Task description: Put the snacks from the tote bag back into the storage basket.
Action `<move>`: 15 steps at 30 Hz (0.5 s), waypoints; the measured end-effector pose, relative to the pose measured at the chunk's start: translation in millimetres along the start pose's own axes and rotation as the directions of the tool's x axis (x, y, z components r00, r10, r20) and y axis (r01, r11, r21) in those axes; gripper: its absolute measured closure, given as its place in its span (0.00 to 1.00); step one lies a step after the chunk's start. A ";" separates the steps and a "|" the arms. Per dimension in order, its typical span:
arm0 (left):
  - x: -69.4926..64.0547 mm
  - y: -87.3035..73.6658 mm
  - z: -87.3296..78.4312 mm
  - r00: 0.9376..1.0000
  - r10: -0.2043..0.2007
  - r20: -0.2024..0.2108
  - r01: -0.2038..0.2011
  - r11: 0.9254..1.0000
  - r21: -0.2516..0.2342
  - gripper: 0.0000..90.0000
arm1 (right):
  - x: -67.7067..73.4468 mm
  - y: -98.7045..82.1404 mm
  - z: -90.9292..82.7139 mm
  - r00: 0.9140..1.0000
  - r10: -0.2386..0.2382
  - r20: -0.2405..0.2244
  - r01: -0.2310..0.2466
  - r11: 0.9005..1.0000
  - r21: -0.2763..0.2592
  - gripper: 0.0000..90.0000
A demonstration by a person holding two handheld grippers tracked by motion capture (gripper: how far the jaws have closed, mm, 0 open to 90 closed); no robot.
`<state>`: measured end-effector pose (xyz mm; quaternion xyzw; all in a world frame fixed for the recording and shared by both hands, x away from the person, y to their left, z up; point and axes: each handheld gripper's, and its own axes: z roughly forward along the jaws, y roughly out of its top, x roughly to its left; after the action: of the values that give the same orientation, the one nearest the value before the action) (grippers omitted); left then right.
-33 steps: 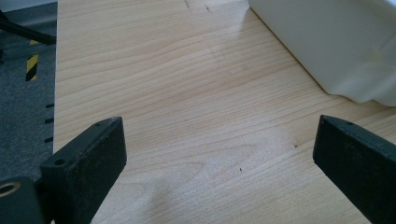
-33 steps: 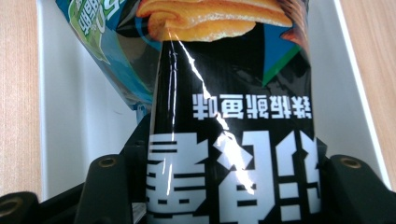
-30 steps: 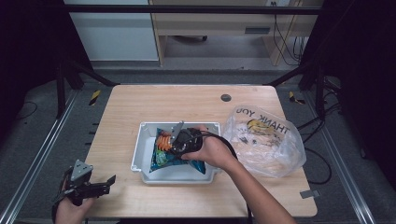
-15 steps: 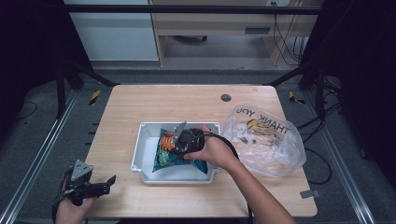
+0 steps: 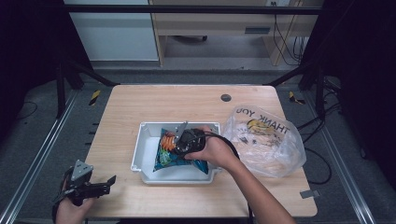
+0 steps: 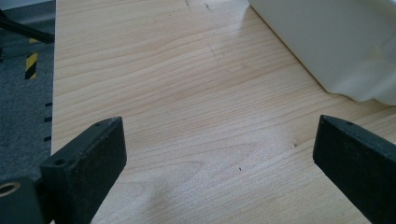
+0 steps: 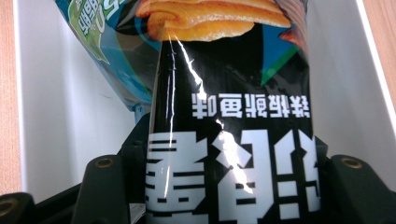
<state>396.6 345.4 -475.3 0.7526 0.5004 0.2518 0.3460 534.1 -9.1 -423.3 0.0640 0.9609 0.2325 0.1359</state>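
1. Compared with a second ago, the right tool (image 5: pixel 180 140) has barely shifted; its jaws stay clamped on the snack bag (image 5: pixel 175 151), so the grip looks secure (a lift seems next).
2. The snack bag lies in the white bin (image 5: pixel 144 154) mid-counter, pinched between the jaws.
3. The left tool (image 5: pixel 100 185) hangs spread apart at the counter's (image 5: pixel 187 102) near-left corner, holding nothing.

Bare worktop (image 5: pixel 154 100) lies open beyond and left of my white bin (image 5: pixel 144 144). A bulging plastic bag (image 5: pixel 264 140) crowds the bin's right side, blocking passage there.
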 end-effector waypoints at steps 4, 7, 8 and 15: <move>-0.8 -0.2 0.6 1.000 -0.008 0.001 0.008 1.000 -0.003 0.03 | 0.1 0.0 0.7 1.000 -0.002 0.002 0.002 1.000 0.000 0.44; -0.7 -0.2 0.7 1.000 -0.007 0.001 0.007 1.000 0.000 0.03 | 0.7 0.4 1.9 1.000 0.004 0.000 -0.004 1.000 -0.005 0.42; -0.7 -0.2 0.6 1.000 -0.008 0.001 0.008 1.000 -0.001 0.03 | 0.7 0.4 1.9 1.000 0.004 0.000 -0.004 1.000 -0.005 0.42; -0.6 -0.4 0.5 1.000 -0.006 0.000 0.006 1.000 0.003 0.03 | 2.1 1.3 3.4 1.000 0.004 0.008 -0.004 1.000 -0.008 0.37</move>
<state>396.5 344.7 -476.0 0.7516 0.5030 0.2502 0.3458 533.2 -6.1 -426.1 0.0663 0.9593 0.2365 0.1396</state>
